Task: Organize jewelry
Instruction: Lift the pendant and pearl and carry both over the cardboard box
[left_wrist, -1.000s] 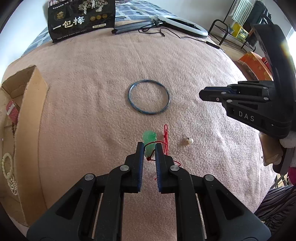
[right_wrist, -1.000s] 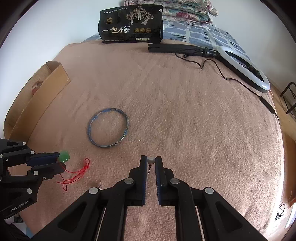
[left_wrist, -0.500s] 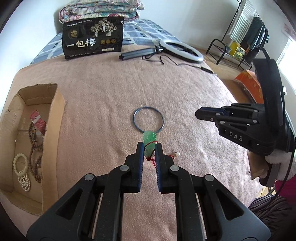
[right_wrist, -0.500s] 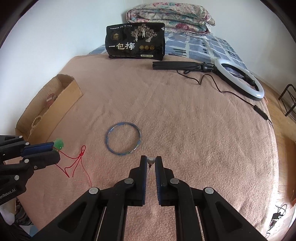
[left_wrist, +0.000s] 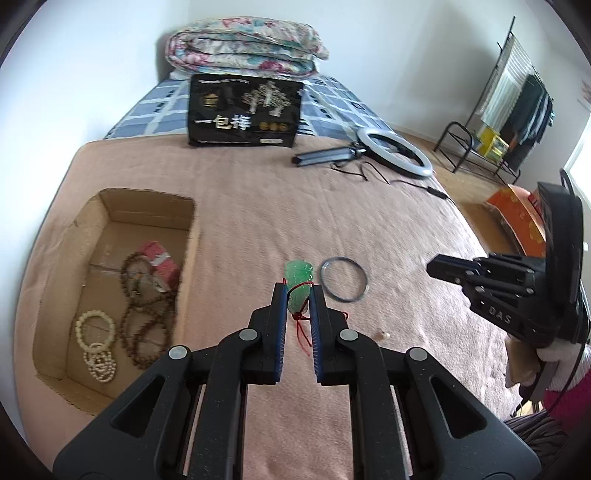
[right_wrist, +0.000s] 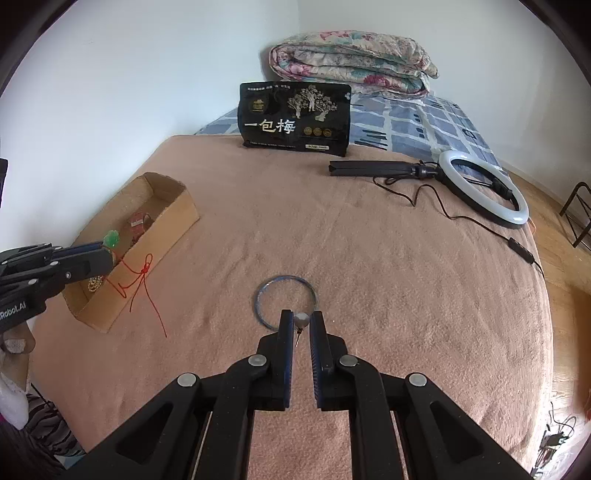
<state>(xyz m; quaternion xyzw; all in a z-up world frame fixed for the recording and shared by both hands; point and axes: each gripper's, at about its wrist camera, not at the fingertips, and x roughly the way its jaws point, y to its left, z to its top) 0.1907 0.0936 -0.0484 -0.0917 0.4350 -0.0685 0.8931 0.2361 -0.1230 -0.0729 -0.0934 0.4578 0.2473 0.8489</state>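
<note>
Two grippers were in play — the left gripper (left_wrist: 298, 291) and the right gripper (right_wrist: 301, 320). There was one green pendant (left_wrist: 299, 280), one blue bangle (left_wrist: 344, 278), one cardboard box (left_wrist: 192, 236) and two pearl earrings — one (right_wrist: 301, 319) held, one (left_wrist: 384, 335) lying loose. Farther back lay one black snack bag (right_wrist: 295, 116), one ring light (right_wrist: 484, 186) and one folded quilt (right_wrist: 354, 61).

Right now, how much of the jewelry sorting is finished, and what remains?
Done: bead strands and a red item already lie in the open cardboard box. In hand: the left gripper is shut on the green carved pendant on a red cord; the right gripper is shut on a small pearl pin earring. Left: the thin blue bangle and a second small pearl piece on the pink blanket.
</note>
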